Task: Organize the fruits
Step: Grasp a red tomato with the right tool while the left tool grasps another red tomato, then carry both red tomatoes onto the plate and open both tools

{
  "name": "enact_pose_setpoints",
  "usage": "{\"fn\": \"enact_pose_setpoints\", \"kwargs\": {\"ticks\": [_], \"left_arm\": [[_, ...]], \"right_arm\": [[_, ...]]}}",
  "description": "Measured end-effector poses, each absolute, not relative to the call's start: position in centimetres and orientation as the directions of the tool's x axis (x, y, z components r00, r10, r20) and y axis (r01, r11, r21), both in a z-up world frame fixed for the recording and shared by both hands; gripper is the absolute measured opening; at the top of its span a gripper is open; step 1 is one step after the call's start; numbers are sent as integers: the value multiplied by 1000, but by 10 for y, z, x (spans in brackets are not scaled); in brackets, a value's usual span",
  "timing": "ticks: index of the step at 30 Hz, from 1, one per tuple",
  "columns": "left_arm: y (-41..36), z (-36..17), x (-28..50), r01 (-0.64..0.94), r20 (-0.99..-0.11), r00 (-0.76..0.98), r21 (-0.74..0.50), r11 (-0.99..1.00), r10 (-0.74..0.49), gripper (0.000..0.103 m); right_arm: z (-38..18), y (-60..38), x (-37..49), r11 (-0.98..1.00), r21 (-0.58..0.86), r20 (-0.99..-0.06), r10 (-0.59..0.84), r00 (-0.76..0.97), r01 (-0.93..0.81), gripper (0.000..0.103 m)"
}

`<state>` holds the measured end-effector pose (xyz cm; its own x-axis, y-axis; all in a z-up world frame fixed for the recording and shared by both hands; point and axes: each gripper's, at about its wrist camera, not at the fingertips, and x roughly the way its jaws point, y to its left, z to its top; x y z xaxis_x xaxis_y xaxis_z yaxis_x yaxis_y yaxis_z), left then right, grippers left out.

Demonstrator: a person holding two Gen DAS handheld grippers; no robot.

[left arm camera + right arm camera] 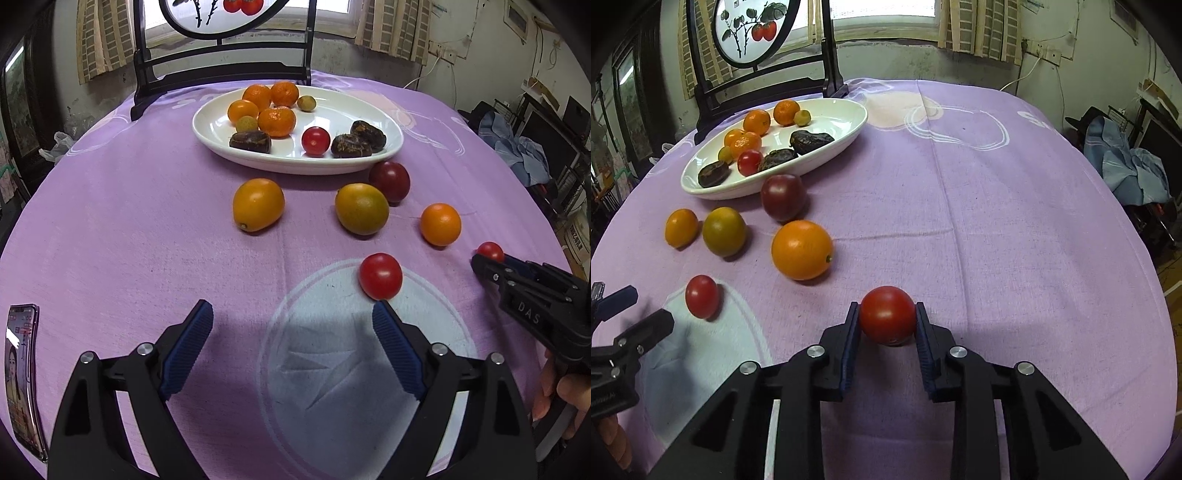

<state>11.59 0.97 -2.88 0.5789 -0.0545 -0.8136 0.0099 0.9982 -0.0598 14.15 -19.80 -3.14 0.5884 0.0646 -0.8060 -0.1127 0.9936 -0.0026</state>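
Right gripper point(887, 320) clamps a red tomato point(886, 314) on the purple cloth point(997, 221); left gripper point(291, 325) gapes wide and empty beside another tomato point(380, 276), the plate point(221, 136) well beyond.

Both cams ride on the grippers and look forward and steeply down over a table with a purple cloth point(147, 229), pretty close to the surface. The left wrist view sits low, facing the white plate point(221, 142) almost head-on, with the right gripper point(480, 260) poking in at its right edge. The right wrist view sits further right, so the same plate point(849, 129) lands upper left and the left gripper point(631, 310) shows at its left edge. Both share the plate, the loose fruit in front of it and the back window wall.
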Motion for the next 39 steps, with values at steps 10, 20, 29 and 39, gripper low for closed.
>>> {"fn": "enact_pose_setpoints", "kwargs": {"ticks": [10, 20, 29, 39], "left_arm": [[3, -32, 114, 14, -806, 590, -40, 999, -40, 86], [-20, -42, 119, 38, -834, 551, 0, 999, -21, 86], [-50, -39, 141, 78, -830, 558, 85, 993, 27, 63], [-66, -35, 134, 151, -835, 551, 105, 983, 4, 28]], "right_arm": [[-28, -193, 117, 985, 75, -800, 152, 581, -154, 29], [-30, -201, 114, 978, 116, -790, 195, 582, -171, 29], [-21, -201, 108, 969, 137, -773, 234, 590, -205, 29], [-17, -200, 106, 966, 140, -764, 245, 596, -218, 29]]}}
